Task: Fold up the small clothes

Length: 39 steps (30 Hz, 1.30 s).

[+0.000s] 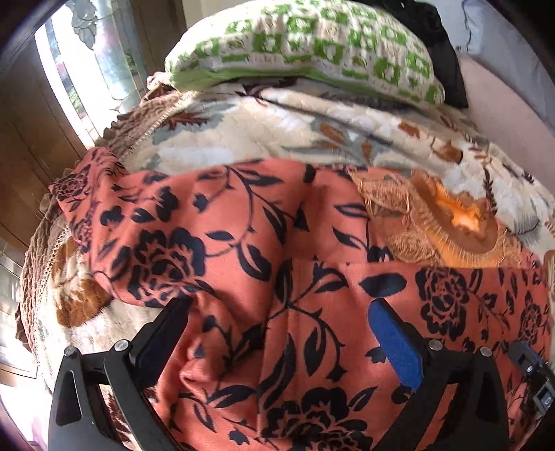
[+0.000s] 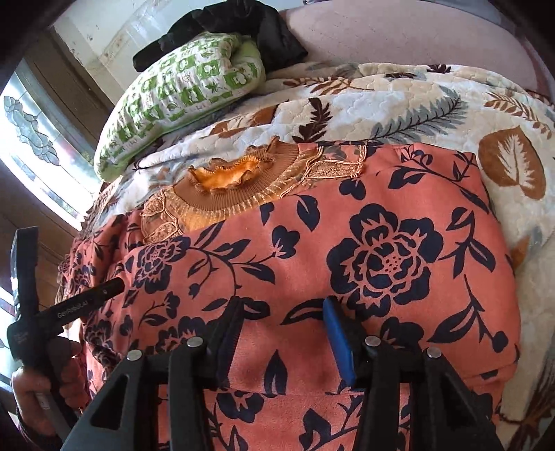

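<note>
Closest in the left wrist view, the left gripper [image 1: 277,305] points down at a salmon-coloured garment [image 1: 242,243] printed with dark navy roses and leaves. Its jaws stand wide apart, one dark finger at the left and one blue-padded finger at the right, with a raised fold of the cloth lying between them; the pads do not press on it. In the right wrist view, the right gripper [image 2: 282,305] hovers over the same garment [image 2: 347,249], its jaws at a middling gap with flat printed fabric showing between them and nothing pinched. At the left edge of that view a hand [image 2: 45,378] grips the handle of the other gripper, whose black finger lies against the garment's left side.

The garment is spread on a bed, with a lower layer doubled up over its middle so that a straight folded edge crosses it. Just past that edge sits the garment's neckline [image 2: 229,180], an orange-brown ribbed collar with lace trim and a frilled opening. Under everything lies a cream bedspread [image 2: 399,104] patterned with brown and grey leaves. Farther back, a green-and-white checked pillow [image 2: 180,93] rests on the bedspread, with a black cloth [image 2: 236,27] bunched behind it. A bright window [image 1: 69,69] fills the far left.
</note>
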Each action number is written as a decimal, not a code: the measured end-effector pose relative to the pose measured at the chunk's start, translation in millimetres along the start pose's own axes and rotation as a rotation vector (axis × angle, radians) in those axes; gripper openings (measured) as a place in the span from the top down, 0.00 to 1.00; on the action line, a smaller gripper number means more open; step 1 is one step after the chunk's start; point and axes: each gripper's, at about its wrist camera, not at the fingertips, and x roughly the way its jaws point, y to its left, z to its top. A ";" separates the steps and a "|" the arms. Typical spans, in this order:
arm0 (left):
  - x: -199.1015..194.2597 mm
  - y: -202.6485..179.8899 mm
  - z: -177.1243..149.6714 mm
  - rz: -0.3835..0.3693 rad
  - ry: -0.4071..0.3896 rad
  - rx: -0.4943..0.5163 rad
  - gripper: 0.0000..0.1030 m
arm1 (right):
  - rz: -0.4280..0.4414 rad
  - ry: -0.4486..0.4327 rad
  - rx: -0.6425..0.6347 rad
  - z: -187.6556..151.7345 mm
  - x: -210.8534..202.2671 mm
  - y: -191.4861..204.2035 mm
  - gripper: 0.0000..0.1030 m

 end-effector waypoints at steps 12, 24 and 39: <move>-6.4 219.7 42.1 0.081 -0.046 -0.431 0.00 | 0.007 0.007 0.015 2.9 6.8 -1.5 0.44; 65.3 303.2 82.7 -0.164 0.005 -0.589 0.28 | 0.025 -0.004 0.018 6.2 8.6 -3.6 0.44; 73.6 308.3 79.9 -0.221 -0.112 -0.623 0.95 | 0.046 -0.009 0.025 9.7 8.8 -5.8 0.44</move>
